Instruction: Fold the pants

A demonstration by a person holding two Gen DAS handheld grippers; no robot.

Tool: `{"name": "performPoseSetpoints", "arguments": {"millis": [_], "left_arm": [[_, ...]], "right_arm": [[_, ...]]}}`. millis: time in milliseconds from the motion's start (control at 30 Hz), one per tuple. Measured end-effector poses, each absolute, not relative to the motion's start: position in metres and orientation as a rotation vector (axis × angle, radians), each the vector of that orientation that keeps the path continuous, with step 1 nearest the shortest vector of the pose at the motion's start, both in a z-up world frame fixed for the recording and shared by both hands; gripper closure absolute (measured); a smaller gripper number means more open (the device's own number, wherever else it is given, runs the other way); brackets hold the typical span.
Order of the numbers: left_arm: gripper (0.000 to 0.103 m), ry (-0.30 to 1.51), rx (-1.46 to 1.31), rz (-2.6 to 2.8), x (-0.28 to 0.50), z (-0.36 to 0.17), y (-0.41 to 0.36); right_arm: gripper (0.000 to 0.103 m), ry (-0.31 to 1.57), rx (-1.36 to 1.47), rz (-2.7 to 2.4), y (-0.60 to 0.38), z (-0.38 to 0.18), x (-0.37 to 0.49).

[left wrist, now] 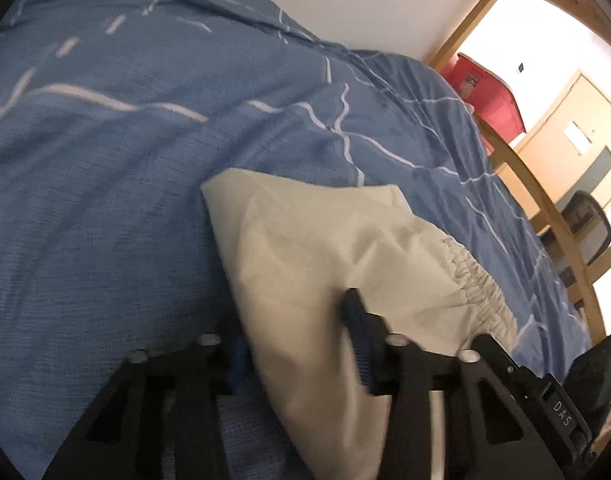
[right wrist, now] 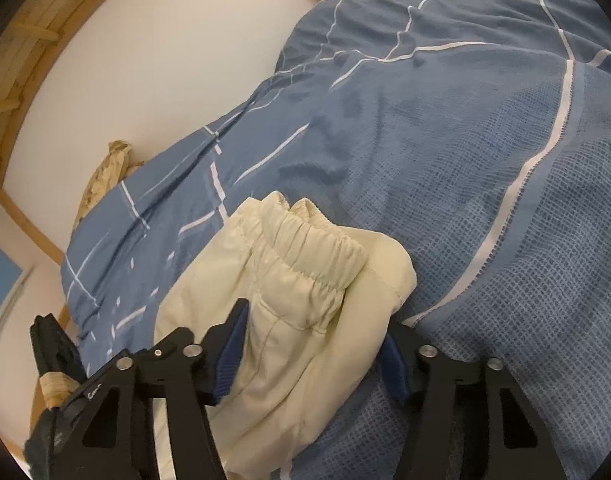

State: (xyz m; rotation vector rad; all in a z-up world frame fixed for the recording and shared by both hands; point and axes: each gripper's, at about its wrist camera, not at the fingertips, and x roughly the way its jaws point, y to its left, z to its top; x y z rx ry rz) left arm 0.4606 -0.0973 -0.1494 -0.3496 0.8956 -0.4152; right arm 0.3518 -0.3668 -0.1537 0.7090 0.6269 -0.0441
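Observation:
The cream pants lie bunched on a blue bedspread. In the left wrist view my left gripper is open, its fingers wide apart on either side of the cloth, with the elastic waistband to its right. In the right wrist view my right gripper is open too, its fingers on either side of the pants just below the gathered waistband. Whether either gripper's pads press the cloth is unclear.
The blue bedspread with white lines covers the bed. A white wall and a wooden bed frame border it. A red bag and a dark chair stand beyond the bed.

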Motion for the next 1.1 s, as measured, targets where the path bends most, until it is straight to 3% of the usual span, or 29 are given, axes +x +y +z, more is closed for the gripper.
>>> {"name": "performPoseSetpoints", "arguments": {"millis": [67, 167, 267, 367, 467, 500, 567, 867, 1100], "left_arm": [[0.084, 0.861, -0.353, -0.421, 0.457, -0.142, -0.096], [0.090, 0.826, -0.359, -0.444, 0.454, -0.136, -0.097], [0.090, 0.854, -0.347, -0.444, 0.458, -0.141, -0.100], [0.072, 0.907, -0.359, -0.435, 0.465, -0.152, -0.101], [0.070, 0.905, -0.318, -0.432, 0.463, -0.154, -0.108], [0.071, 0.900, -0.314, -0.426, 0.463, -0.155, -0.108], [0.090, 0.877, -0.331, -0.446, 0.460, -0.152, -0.107], [0.095, 0.717, -0.162, -0.397, 0.429, -0.113, -0.122], [0.095, 0.655, -0.114, -0.376, 0.397, -0.066, -0.105]], "right_arm": [[0.060, 0.625, 0.713, -0.031, -0.366, -0.154, 0.351], [0.067, 0.611, 0.695, -0.031, -0.364, -0.150, 0.348], [0.070, 0.608, 0.650, -0.047, -0.359, -0.146, 0.346], [0.070, 0.625, 0.655, -0.047, -0.360, -0.148, 0.349], [0.069, 0.647, 0.715, -0.043, -0.368, -0.156, 0.351], [0.067, 0.645, 0.729, -0.038, -0.369, -0.157, 0.351], [0.067, 0.645, 0.738, -0.035, -0.370, -0.159, 0.352], [0.077, 0.596, 0.575, -0.041, -0.352, -0.135, 0.342], [0.079, 0.541, 0.413, -0.021, -0.327, -0.083, 0.317]]}}
